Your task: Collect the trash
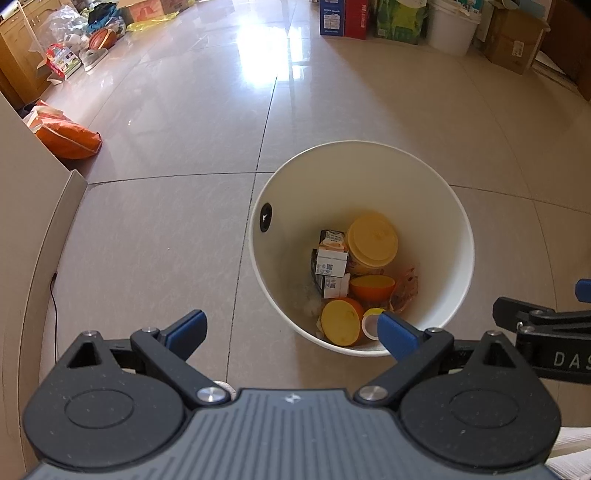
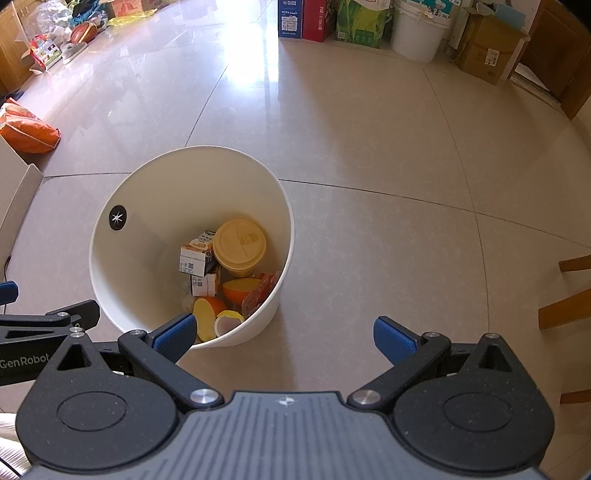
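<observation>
White bin [image 1: 454,266] stands upright on the tiled floor [image 1: 155,229], a black round sticker [image 1: 265,217] on its inner wall. Trash lies at the bottom: a yellow-lidded cup [image 1: 373,242], two small cartons [image 1: 331,260], an orange bowl [image 1: 372,288], an orange tub with yellow lid [image 1: 340,322], a crinkled wrapper [image 1: 405,290], a small white-rimmed cap [image 1: 370,322].

Left gripper [image 1: 291,330] spread wide, blue pads well apart, nothing between them. It hangs above the floor just beside the bin; its right pad overlaps the near rim in view.

Right gripper [image 2: 284,332] also wide open and empty, over bare floor to the right of the bin; its left pad overlaps the near rim.

Each gripper shows at the edge of the other's view, side by side.

Far off: boxes [image 2: 484,51], a white bucket [image 2: 419,31], a basketball [image 1: 102,37], an orange bag [image 1: 68,138]. Wooden chair legs [image 2: 565,295] at right.
</observation>
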`<state>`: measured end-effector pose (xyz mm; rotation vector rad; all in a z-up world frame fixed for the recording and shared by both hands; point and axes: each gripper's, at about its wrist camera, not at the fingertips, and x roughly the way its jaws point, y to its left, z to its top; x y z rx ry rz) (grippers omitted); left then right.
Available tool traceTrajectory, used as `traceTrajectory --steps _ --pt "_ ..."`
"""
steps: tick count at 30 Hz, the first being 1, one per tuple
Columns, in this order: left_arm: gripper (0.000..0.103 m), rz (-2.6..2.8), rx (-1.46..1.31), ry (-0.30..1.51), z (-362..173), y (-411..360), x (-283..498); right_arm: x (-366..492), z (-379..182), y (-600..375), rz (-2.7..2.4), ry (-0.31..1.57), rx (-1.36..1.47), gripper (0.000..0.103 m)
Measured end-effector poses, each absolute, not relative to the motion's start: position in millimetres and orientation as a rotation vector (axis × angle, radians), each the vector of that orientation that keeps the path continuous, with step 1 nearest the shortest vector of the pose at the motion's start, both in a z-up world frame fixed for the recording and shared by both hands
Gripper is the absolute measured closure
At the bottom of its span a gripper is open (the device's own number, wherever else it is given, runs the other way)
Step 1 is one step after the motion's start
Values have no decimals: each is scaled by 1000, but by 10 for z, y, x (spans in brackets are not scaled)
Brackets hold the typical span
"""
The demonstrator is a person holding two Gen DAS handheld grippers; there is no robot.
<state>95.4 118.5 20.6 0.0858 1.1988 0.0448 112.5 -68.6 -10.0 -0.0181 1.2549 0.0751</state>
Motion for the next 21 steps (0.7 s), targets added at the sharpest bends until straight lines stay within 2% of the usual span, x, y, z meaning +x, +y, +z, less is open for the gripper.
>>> traceTrajectory --steps 21 --pt "5 50 80 1201 221 1210 954 1132 -92 -682 81 1256 -13 0"
